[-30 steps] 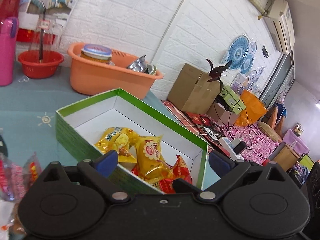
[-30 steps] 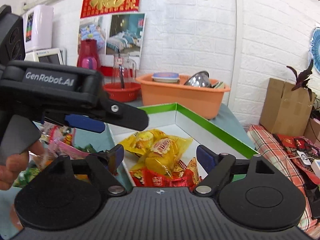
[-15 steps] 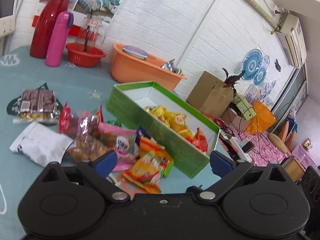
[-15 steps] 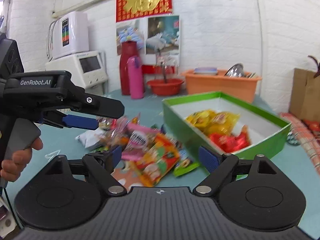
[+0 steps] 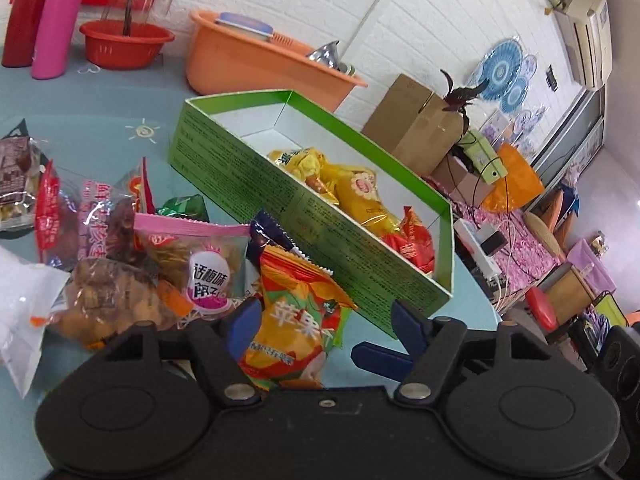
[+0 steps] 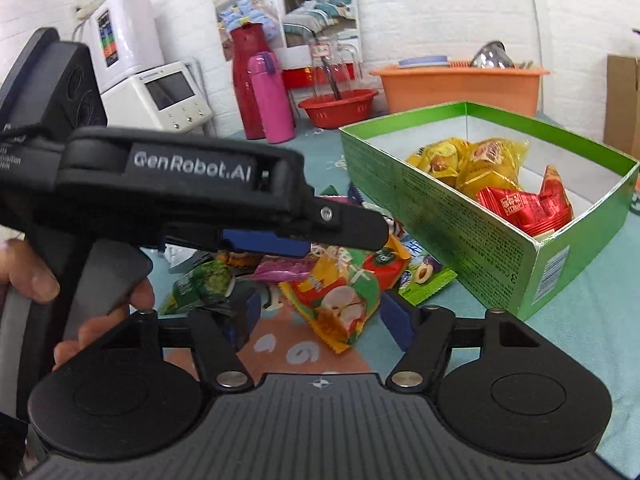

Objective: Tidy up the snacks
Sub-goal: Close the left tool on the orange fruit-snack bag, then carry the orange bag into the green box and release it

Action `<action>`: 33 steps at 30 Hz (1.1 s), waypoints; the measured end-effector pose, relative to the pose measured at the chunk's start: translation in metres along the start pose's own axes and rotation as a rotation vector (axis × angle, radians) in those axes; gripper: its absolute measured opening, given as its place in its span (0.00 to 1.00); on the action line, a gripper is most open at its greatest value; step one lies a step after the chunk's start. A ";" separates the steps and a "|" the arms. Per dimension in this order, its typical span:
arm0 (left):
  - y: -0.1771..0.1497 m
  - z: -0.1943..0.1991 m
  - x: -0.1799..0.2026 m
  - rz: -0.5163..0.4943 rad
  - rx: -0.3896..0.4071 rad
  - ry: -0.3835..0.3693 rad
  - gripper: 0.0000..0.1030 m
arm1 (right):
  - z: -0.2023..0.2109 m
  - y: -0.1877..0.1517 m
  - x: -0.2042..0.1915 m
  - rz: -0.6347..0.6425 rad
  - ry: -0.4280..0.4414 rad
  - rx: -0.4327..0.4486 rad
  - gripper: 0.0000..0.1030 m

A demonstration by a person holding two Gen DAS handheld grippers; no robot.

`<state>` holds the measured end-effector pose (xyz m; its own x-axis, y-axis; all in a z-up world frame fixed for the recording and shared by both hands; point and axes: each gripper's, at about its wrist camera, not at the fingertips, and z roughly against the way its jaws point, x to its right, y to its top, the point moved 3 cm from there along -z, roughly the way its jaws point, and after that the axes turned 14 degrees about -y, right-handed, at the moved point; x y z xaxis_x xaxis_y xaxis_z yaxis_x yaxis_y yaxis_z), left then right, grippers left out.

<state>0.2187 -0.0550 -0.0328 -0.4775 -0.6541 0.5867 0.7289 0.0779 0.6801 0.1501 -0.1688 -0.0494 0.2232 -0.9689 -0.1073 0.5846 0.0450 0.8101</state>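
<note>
While my left gripper hangs over the snack pile, its jaws, which have just been closing a little, stand wide with the orange apple-print packet between them, the pads not pressing it. My right gripper is spread too, the same packet lying ahead of it, nothing held. The green box sits at two o'clock from the left gripper, yellow packets and a red packet inside. The rest of the loose snacks lie at ten o'clock on the teal table.
</note>
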 end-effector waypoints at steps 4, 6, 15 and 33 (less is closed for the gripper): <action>0.003 -0.009 -0.008 0.014 -0.021 -0.002 0.94 | -0.009 0.002 0.006 -0.034 -0.006 -0.033 1.00; 0.003 -0.011 -0.011 0.016 -0.026 0.001 0.94 | -0.012 0.001 0.006 -0.034 -0.011 -0.046 1.00; -0.012 -0.012 -0.021 0.029 -0.091 0.006 0.80 | -0.026 0.001 0.004 -0.019 -0.028 -0.102 0.93; 0.022 0.008 0.066 -0.146 0.048 -0.075 0.78 | 0.048 0.027 0.027 -0.018 -0.061 0.200 0.82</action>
<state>0.1993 -0.0908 0.0247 -0.6130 -0.6036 0.5098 0.6255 0.0234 0.7798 0.1347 -0.2057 -0.0024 0.1631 -0.9822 -0.0932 0.4202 -0.0163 0.9073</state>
